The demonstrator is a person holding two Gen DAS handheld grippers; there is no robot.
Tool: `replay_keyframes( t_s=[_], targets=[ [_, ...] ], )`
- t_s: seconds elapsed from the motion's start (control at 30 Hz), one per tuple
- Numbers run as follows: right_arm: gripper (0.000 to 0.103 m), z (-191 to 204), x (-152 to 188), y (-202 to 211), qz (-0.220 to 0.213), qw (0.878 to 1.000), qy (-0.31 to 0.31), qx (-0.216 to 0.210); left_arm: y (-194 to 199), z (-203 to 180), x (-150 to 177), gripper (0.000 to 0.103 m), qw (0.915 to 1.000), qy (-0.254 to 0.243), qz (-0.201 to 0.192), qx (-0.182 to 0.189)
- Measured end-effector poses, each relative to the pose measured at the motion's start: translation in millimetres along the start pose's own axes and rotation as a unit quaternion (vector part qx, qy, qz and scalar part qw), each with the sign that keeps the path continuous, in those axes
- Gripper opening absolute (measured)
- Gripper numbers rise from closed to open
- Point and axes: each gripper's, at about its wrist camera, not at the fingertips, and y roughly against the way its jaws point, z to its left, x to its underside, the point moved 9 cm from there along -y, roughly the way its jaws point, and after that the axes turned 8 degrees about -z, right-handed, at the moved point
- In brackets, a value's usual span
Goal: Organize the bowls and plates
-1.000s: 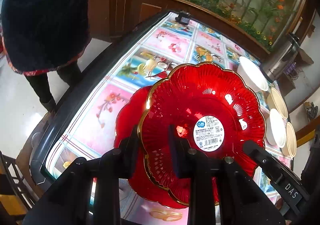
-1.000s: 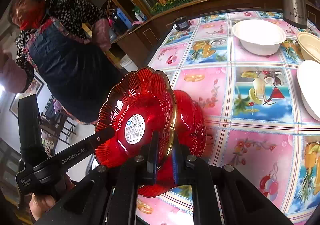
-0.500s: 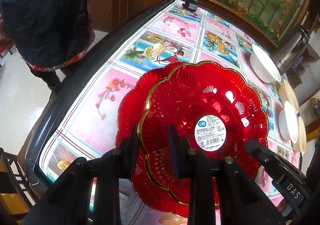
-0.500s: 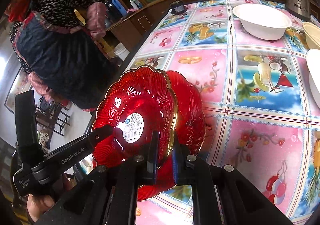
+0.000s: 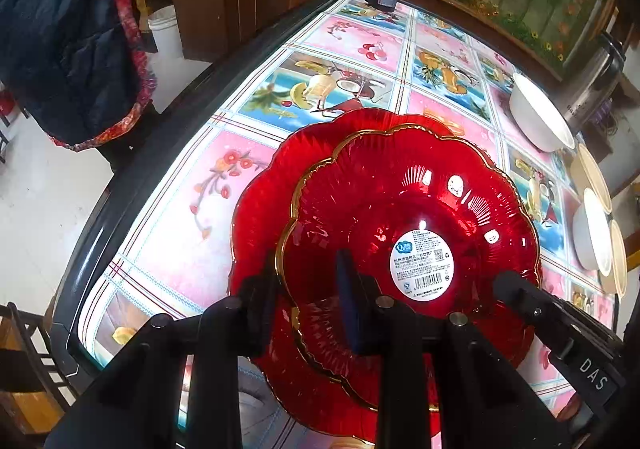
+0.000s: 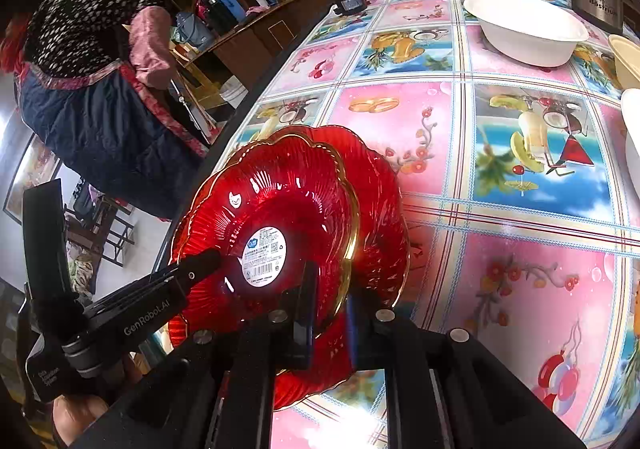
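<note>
Right wrist: right claw [image 6: 328, 313] pinches red plate [image 6: 276, 217] rim.

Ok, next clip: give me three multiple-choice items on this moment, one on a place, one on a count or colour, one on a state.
1. Where does the sticker sit on the top red plate?
A. on its gold rim
B. near its middle
C. on its underside, facing the table

2. How many red plates are there?
A. one
B. two
C. four

3. How do the grippers stand?
A. both shut on the top red plate's rim
B. both open above it
C. only the left holds it

Answers:
1 B: the white sticker lies near the plate's centre, facing up.
2 B: a lower red plate shows beneath the top one in both views.
3 A: the left gripper and the right gripper each have one finger on either side of the gold rim.
</note>
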Motion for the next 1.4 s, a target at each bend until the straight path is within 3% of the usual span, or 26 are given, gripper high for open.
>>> replay_keyframes(
  t_s=[0.4, 0.47, 0.57, 0.67, 0.9, 1.03, 1.2, 1.4],
  targets=[
    [0.020, 5.1, 0.1, -5.6, 0.017, 1.000, 0.020, 0.010, 2.2, 1.4, -2.5, 0.025, 0.9998, 0.003, 0.002, -0.020],
    [0.026, 6.9, 1.9, -4.8, 0.021, 0.999, 0.022, 0.008, 4.1, 0.8, -2.1, 0.030, 0.9998, 0.009, 0.005, -0.014],
    [0.043, 15.2, 4.3, -2.6, 0.030, 0.999, 0.039, 0.001, 8.0, -5.3, -1.4, 0.043, 0.9999, 0.007, 0.010, -0.001],
    [0.069, 21.8, 4.8, 6.0, 0.023, 0.998, 0.052, 0.003, 19.2, -5.6, -3.4, 0.058, 0.9999, 0.008, -0.007, -0.008],
    [0.074, 13.4, 4.4, 38.1, 0.006, 0.999, 0.022, -0.028, 49.0, -9.8, -15.7, 0.065, 0.9983, 0.032, -0.048, 0.000],
    [0.075, -14.8, -0.6, 68.5, -0.024, 0.998, -0.025, -0.049, 61.6, -44.8, -24.2, 0.070, 0.9968, 0.022, -0.067, 0.038],
    [0.075, -81.8, -4.5, 116.0, -0.075, 0.992, -0.099, -0.030, 60.9, -121.7, -23.6, 0.070, 0.9937, -0.030, -0.059, 0.091],
    [0.077, -173.8, -3.2, 163.0, -0.128, 0.971, -0.200, 0.005, 44.2, -216.4, -13.8, 0.070, 0.9850, -0.081, -0.035, 0.148]
  ],
)
